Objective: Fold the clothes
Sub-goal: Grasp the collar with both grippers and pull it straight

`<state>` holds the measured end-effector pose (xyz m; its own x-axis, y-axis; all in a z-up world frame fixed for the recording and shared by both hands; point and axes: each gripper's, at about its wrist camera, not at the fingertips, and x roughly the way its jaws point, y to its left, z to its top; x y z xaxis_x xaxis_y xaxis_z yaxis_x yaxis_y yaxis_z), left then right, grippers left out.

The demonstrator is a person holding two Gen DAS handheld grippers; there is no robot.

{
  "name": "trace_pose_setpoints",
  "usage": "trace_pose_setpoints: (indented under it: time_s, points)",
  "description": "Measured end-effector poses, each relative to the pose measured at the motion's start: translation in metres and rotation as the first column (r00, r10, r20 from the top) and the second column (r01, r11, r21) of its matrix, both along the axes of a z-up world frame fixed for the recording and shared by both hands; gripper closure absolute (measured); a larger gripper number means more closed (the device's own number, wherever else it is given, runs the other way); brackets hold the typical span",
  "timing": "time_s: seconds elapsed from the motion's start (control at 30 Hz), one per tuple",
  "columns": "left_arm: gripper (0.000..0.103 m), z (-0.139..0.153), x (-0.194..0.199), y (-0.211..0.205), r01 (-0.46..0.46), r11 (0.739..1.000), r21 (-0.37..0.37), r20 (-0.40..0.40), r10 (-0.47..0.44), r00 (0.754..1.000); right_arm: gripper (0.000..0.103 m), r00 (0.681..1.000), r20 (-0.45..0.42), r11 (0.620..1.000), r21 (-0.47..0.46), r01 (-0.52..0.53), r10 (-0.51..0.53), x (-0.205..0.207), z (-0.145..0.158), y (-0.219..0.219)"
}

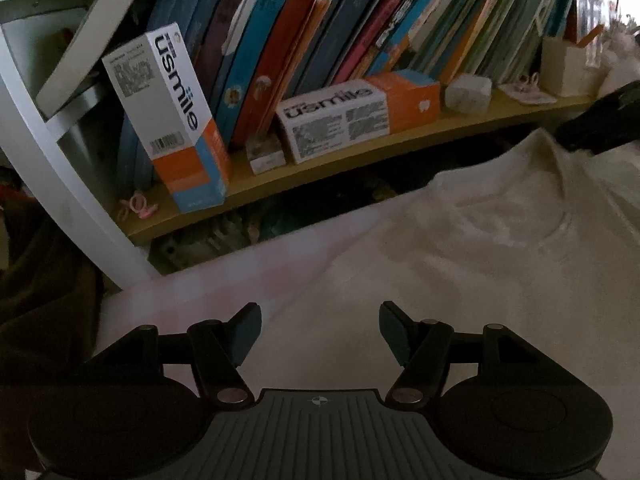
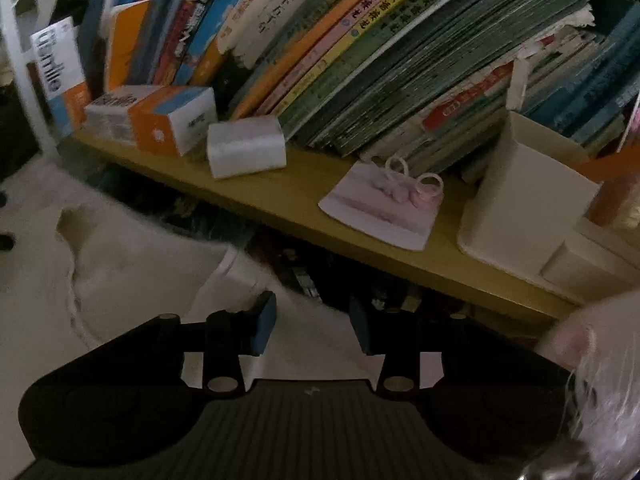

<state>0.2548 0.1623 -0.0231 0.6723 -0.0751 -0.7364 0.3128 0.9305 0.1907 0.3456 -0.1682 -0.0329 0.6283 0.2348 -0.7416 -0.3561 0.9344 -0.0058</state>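
Surroundings: wooden shelf (image 1: 360, 148) – books (image 1: 320, 20), usmile boxes (image 1: 336, 118) – beyond garment.
Garment: white shirt (image 1: 500, 248) flat on bed, collar toward shelf.
Left gripper (image 1: 320, 334): apart, empty.
Right gripper (image 2: 312, 330): apart – over shirt edge.

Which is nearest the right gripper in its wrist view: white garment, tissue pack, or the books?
1. White garment, just ahead of the right gripper, to the left.
2. Tissue pack, on the shelf's front edge.
3. Books, behind it.

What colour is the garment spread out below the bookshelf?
The soft spread-out garment is plain white or off-white, seen best in the left wrist view.
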Motion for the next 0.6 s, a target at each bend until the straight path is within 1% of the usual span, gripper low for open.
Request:
trace_pose_setpoints:
  time_s: [0.1, 0.2, 0.23, 0.3, 0.33, 0.43, 0.47, 0.5, 0.57, 0.6]
  points:
    - [0.036, 0.000, 0.001, -0.003, 0.002, 1.000, -0.028, 0.008, -0.001, 1.000, 0.065, 1.000, 0.007, 1.000, -0.006, 0.029, -0.029, 0.006, -0.001, 0.003]
    - [0.037, -0.003, 0.009, -0.010, 0.019, 0.999, -0.035, 0.020, -0.019, 1.000, 0.065, 0.999, 0.010, 1.000, 0.002, 0.031, -0.031, 0.004, 0.005, -0.003]
    - [0.037, -0.004, 0.013, -0.013, 0.025, 0.999, -0.032, 0.019, -0.025, 1.000, 0.065, 0.999, 0.016, 0.999, 0.017, 0.032, -0.033, 0.002, 0.010, -0.007]
    - [0.038, -0.007, 0.024, -0.021, 0.037, 0.999, -0.029, 0.018, -0.036, 0.999, 0.065, 0.999, 0.025, 0.996, 0.078, 0.037, -0.039, -0.001, 0.019, -0.020]
    - [0.038, -0.007, 0.030, -0.025, 0.046, 0.998, -0.041, 0.020, -0.045, 0.999, 0.064, 0.999, 0.027, 0.992, 0.116, 0.041, -0.044, -0.002, 0.024, -0.027]
    - [0.038, -0.008, 0.045, -0.039, 0.079, 0.994, -0.081, 0.009, -0.078, 0.997, 0.064, 1.000, -0.004, 0.974, 0.224, 0.015, -0.015, -0.009, 0.031, -0.039]
    - [0.040, -0.010, 0.050, -0.043, 0.087, 0.992, -0.090, -0.001, -0.088, 0.996, 0.064, 1.000, -0.004, 0.976, 0.220, -0.003, 0.004, -0.010, 0.030, -0.036]
    - [0.050, -0.012, 0.055, -0.048, 0.090, 0.992, -0.094, -0.013, -0.091, 0.996, 0.064, 1.000, -0.001, 0.981, 0.193, -0.026, 0.027, -0.014, 0.027, -0.027]
    - [0.060, -0.017, 0.065, -0.053, 0.070, 0.992, -0.104, -0.032, -0.074, 0.997, 0.066, 0.999, -0.004, 0.989, 0.136, -0.050, 0.052, -0.016, 0.018, -0.011]
    - [0.062, -0.020, 0.070, -0.056, 0.059, 0.992, -0.109, -0.042, -0.063, 0.997, 0.071, 0.999, -0.013, 0.994, 0.103, -0.035, 0.037, -0.014, 0.013, -0.005]
